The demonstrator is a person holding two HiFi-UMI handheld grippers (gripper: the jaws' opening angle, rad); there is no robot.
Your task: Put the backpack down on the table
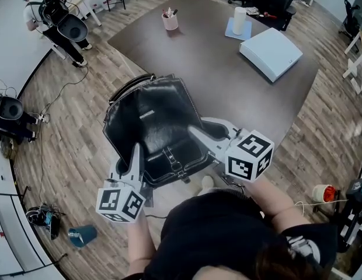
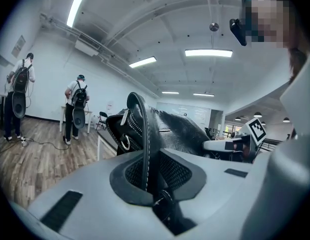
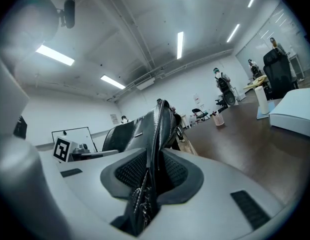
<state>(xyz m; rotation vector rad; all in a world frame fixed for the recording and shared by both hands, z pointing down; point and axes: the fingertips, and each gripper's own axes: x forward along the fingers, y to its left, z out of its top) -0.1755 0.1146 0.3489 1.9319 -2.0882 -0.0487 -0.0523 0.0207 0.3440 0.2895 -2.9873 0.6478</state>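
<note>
Where the head view looks down, entry one is a black leather backpack [image 1: 152,121], held up between both claws at the near edge of the dark worktop [image 1: 210,69]. Its upper part overlaps that edge and its lower part hangs over the wooden floor [image 1: 70,127]. Its underside is hidden, so contact with the worktop cannot be told. Left claw [image 1: 136,151]: at the bag's left side. Right claw [image 1: 198,132]: at the bag's right side. How the jaws stand shows only in the gripper views. Left gripper view: jaws clenched on a thin black strap [image 2: 144,134] with pale stitching, which rises from the pads and arches over toward a metal ring [image 2: 124,143] on the bag. Right gripper view: jaws grasping a fold of the bag's leather edge, with small metal hardware at the pads too dark to identify. Worktop items, seen from above in the head view and small in the right gripper view: pink cup [image 1: 169,21] near the far left edge, paper roll [image 1: 239,20] at the far edge, white box [image 1: 271,52] toward the right corner. Head view only: blue cup [image 1: 82,235] and red-and-white spool [image 1: 324,192] on the floor. Left gripper view adds two standing people [image 2: 75,109] wearing packs, well apart from the bag.
</note>
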